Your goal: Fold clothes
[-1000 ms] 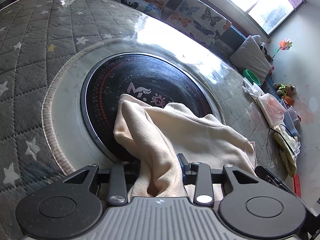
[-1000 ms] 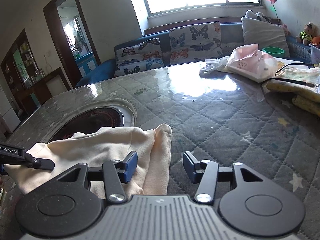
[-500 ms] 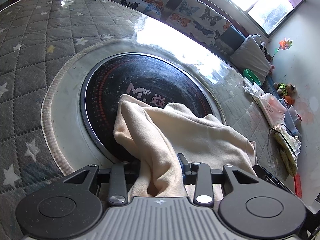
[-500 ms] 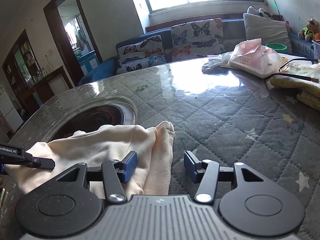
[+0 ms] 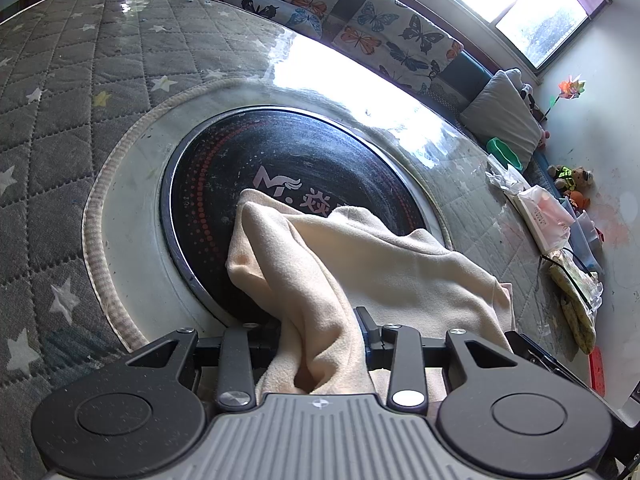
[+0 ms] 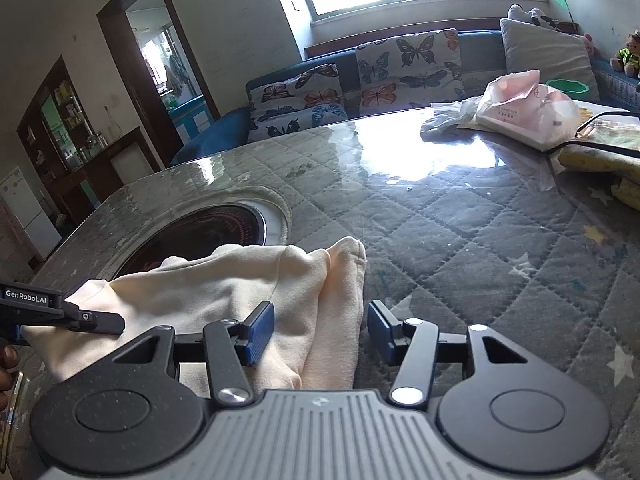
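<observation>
A cream garment [image 5: 400,268] lies crumpled on the table, partly over the black round hotplate [image 5: 288,160]. My left gripper [image 5: 320,320] is shut on a bunched fold of it, and the cloth fills the gap between the fingers. In the right wrist view the same garment [image 6: 224,284] spreads to the left. Its right edge lies between the blue pads [image 6: 260,332] of my right gripper [image 6: 320,328], which stands open with a gap at the right-hand pad. The left gripper's finger [image 6: 100,322] shows at the left, resting on the cloth.
The table carries a grey quilted star-pattern cover [image 6: 480,240] under glossy plastic. At its far right lie a pink-and-white plastic bag [image 6: 528,108], a black cable [image 6: 592,146] and yellow cloth [image 6: 600,160]. A sofa with butterfly cushions [image 6: 404,68] runs behind the table.
</observation>
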